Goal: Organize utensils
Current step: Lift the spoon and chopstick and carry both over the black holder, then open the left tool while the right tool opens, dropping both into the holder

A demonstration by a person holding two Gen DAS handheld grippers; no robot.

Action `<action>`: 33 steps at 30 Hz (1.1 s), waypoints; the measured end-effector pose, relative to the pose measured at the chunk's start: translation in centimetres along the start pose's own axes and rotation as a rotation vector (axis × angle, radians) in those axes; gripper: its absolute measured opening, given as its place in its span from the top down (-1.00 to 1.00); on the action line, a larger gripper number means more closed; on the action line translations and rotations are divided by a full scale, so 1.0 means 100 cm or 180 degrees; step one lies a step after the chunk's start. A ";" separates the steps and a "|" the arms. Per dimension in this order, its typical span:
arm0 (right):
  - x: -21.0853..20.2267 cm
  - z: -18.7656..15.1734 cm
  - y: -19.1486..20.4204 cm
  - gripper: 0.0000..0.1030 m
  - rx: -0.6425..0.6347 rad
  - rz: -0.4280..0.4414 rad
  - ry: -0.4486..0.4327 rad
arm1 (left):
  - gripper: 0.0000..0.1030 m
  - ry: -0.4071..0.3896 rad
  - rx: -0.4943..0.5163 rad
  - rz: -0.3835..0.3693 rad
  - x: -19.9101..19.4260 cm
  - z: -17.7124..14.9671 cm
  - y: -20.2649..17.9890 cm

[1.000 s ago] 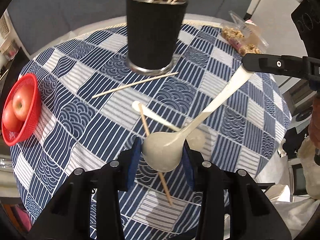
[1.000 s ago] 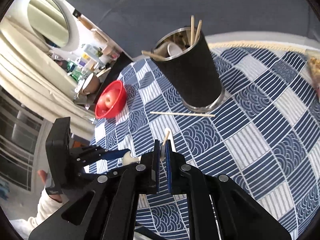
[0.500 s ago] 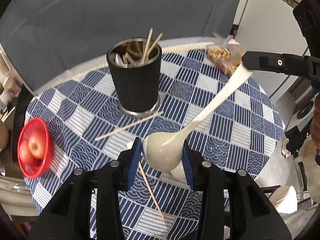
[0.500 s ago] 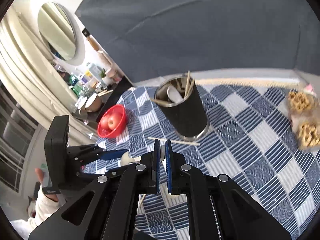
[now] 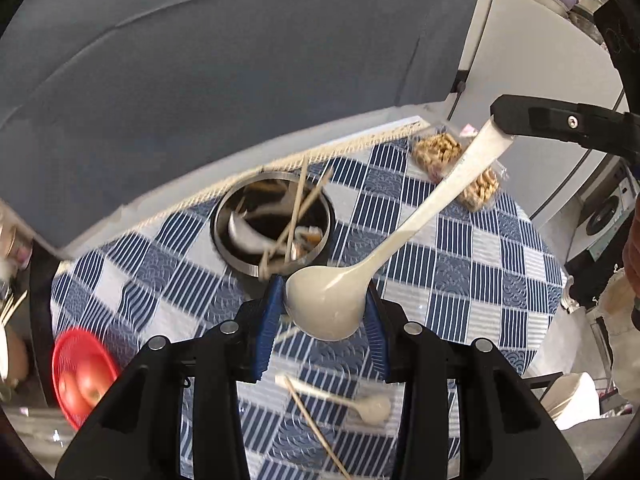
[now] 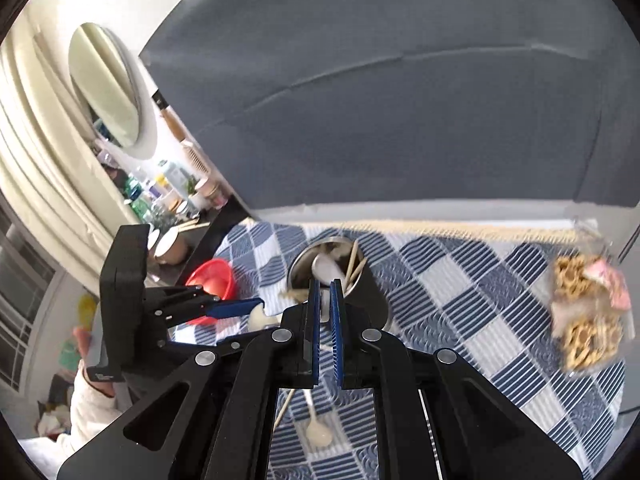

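Observation:
A large cream ladle spoon [image 5: 400,236] hangs in the air between both grippers. My left gripper [image 5: 322,312] is shut on its bowl. My right gripper [image 6: 325,312] is shut on its handle end, also seen in the left wrist view [image 5: 500,128]. The spoon's bowl shows in the right wrist view [image 6: 260,318]. Below stands the black utensil cup [image 5: 274,228] with chopsticks and a spoon inside; it shows in the right wrist view [image 6: 340,276] too. A small cream spoon [image 5: 360,402] and a chopstick [image 5: 316,432] lie on the cloth.
The round table has a blue checked cloth [image 5: 460,280]. A red basket with apples [image 5: 80,380] sits at the left edge. Snack packets [image 5: 452,164] lie at the far right side. A grey panel [image 5: 200,80] stands behind the table.
Both grippers have risen with the large spoon, so the table looks farther away. The cup is now seen from above and its inside shows.

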State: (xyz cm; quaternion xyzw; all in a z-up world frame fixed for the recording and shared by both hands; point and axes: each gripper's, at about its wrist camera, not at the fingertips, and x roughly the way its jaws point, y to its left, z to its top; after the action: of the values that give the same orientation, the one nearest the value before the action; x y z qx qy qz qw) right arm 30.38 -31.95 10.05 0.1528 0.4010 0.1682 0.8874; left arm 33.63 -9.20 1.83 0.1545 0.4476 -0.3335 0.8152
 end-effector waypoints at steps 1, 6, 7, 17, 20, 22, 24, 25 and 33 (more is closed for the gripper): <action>0.002 0.007 -0.002 0.90 -0.0004 -0.0017 -0.0001 | 0.22 -0.0006 0.0014 -0.0035 0.005 0.009 0.003; 0.029 0.035 -0.012 0.90 0.0028 -0.0101 0.0064 | 0.22 0.0087 -0.0018 -0.0163 0.031 0.036 0.021; 0.035 0.038 -0.013 0.90 0.0044 -0.0084 0.0079 | 0.22 0.0115 -0.0005 -0.0147 0.040 0.041 0.026; 0.077 0.038 -0.018 -0.10 0.0225 0.0124 0.0291 | -0.78 0.0011 0.0090 0.0130 0.052 0.031 0.042; 0.073 0.027 -0.034 -0.51 0.0444 0.0117 0.0327 | -0.80 0.0041 -0.0059 0.0117 0.050 0.022 0.049; 0.070 0.014 -0.044 -0.58 0.0552 0.0113 0.0367 | -0.80 0.0061 -0.0101 0.0119 0.046 0.013 0.052; 0.069 -0.003 -0.051 -0.63 0.0562 -0.0012 0.0438 | -0.81 0.0079 -0.0122 0.0156 0.042 0.007 0.052; 0.068 -0.012 -0.054 -0.63 0.0558 -0.0074 0.0463 | -0.81 0.0094 -0.0141 0.0182 0.039 0.002 0.052; 0.049 -0.088 -0.070 -0.65 0.0577 -0.0403 0.0615 | -0.88 0.0141 -0.0307 0.0405 0.014 -0.040 0.052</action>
State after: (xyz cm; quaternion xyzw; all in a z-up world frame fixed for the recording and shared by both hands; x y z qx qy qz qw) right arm 27.91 -34.97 -1.62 0.1898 0.5070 0.0890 0.8361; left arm 35.15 -3.74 -1.79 0.1506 0.4704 -0.2555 0.8311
